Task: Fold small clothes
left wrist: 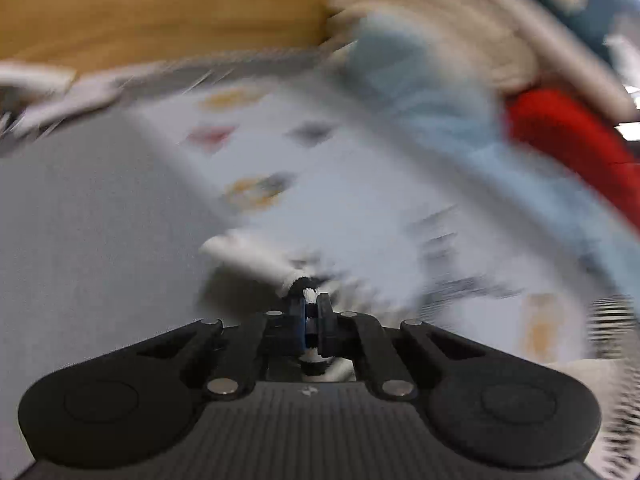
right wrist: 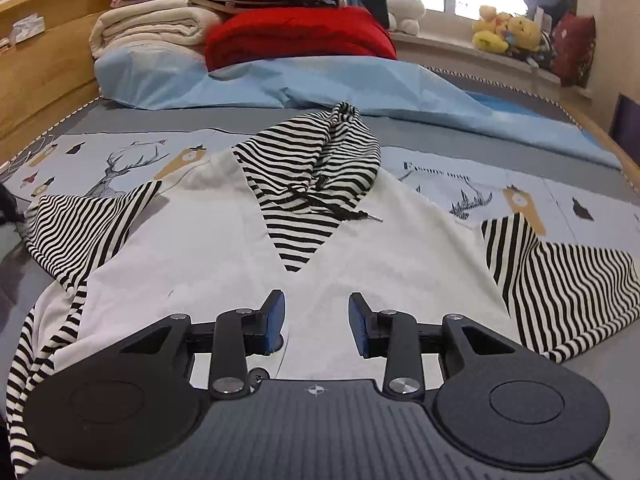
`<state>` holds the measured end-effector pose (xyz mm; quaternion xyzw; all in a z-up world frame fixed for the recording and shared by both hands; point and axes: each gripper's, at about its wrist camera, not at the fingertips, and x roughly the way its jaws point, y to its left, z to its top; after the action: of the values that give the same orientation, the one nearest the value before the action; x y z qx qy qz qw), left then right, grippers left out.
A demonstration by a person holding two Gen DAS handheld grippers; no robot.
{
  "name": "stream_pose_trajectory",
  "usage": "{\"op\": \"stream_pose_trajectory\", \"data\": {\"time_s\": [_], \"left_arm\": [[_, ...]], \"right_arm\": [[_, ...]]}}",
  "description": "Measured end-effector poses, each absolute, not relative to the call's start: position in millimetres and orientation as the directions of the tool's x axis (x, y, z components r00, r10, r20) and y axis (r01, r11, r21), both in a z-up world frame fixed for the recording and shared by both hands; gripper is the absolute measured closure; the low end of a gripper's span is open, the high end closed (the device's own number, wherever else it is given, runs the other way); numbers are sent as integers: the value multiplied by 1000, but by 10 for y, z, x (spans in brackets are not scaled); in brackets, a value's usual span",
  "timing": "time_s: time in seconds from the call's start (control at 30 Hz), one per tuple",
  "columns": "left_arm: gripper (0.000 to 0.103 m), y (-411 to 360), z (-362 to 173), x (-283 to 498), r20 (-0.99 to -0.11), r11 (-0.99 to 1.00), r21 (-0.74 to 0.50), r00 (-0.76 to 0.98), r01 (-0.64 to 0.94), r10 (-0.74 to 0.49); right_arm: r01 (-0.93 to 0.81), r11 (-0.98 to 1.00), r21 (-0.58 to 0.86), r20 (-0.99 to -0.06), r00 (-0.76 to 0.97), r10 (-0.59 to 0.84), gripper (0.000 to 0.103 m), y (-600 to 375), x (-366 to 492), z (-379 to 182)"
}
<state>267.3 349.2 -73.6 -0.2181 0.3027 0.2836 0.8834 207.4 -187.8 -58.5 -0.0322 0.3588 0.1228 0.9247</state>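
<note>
Hoodie (right wrist: 224, 240) lies flat on the bed (right wrist: 540, 152), filling mid-frame ahead of the spread right claw (right wrist: 317, 322); left claw (left wrist: 311, 312) pinches its white edge

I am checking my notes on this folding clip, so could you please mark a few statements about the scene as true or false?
1. The left tool is shut on a bit of striped cloth. True.
2. The right tool is clamped on the shirt. False: its jaws stand apart, nothing between them.
3. The shirt is white with black-and-white striped sleeves. True.
4. A red blanket lies at the far end of the bed. True.
5. The shirt is folded into a neat square. False: it lies spread out.
</note>
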Motion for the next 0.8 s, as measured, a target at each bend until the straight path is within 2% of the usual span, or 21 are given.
{"op": "stream_pose_trajectory", "data": {"time_s": [0.17, 0.23, 0.3, 0.4, 0.53, 0.6, 0.67, 0.8], "left_arm": [[98, 2300, -220, 2803, -531, 901, -328, 844, -285, 73], [98, 1727, -149, 2848, -510, 921, -366, 856, -132, -80], [98, 1223, -130, 2881, -503, 924, -382, 843, -19, -191], [98, 491, -207, 2922, -513, 900, -419, 786, 123, -346], [97, -190, -382, 2950, -552, 864, -452, 692, 221, -466], [89, -338, -451, 2974, -569, 846, -479, 651, 234, -502], [85, -339, -479, 3019, -572, 826, -504, 619, 252, -538], [82, 3, -403, 3155, -572, 858, -474, 673, 195, -469]], "right_arm": [[-200, 979, 49, -692, 700, 178, 67, -1949, 2154, -645], [-171, 983, 68, -693, 700, 170, 69, -1995, 2183, -659], [-146, 985, 96, -694, 699, 171, 76, -2051, 2213, -679], [-103, 989, 108, -690, 709, 149, 80, -2140, 2247, -699], [-10, 993, 119, -701, 708, 91, 80, -2342, 2309, -745], [54, 988, 143, -713, 698, 65, 80, -2480, 2353, -782], [112, 978, 176, -728, 683, 53, 80, -2618, 2389, -842], [155, 953, 261, -756, 647, 102, 79, -2761, 2497, -997]]}}
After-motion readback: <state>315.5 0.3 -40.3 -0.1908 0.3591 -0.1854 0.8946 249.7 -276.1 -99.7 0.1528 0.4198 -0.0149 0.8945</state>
